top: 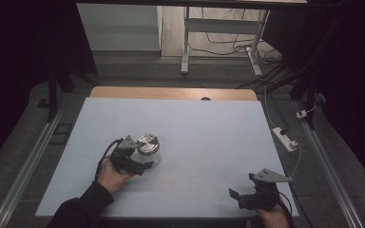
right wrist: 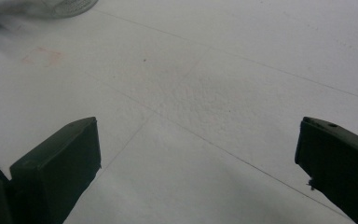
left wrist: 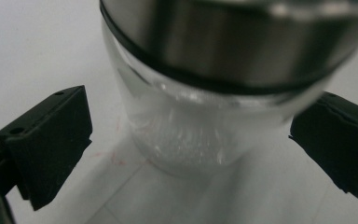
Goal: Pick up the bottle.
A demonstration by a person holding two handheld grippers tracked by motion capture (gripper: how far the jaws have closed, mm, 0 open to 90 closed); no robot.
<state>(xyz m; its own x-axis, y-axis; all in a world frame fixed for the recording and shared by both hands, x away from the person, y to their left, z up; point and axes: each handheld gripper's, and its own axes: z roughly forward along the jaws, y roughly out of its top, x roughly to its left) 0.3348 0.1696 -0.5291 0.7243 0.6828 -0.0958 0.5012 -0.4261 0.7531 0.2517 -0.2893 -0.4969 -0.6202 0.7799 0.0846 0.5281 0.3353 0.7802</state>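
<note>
In the high view there is one glass jar (top: 148,148) with one metal lid (top: 148,142), standing upright on the pale tabletop (top: 209,137) at its left-centre, and two grippers, one in each of the person's two hands. The left gripper (top: 140,167) sits right at the jar's near side, while the right gripper (top: 234,195) rests low at the tabletop's near right edge, well apart from the jar. In the left gripper view the two black fingers (left wrist: 46,144) stand released, one on each side of the jar (left wrist: 186,135); the clear wall fills the gap between them, with a sliver of tabletop showing on the left side, and whether the right finger touches the glass cannot be told. The steel lid (left wrist: 233,42) sits above, ringed by a dark seal. In the right gripper view its two fingers (right wrist: 58,172) are spread wide over bare tabletop (right wrist: 214,93), grasping nothing; the jar's base (right wrist: 70,5) shows blurred at the top left corner, far off.
</note>
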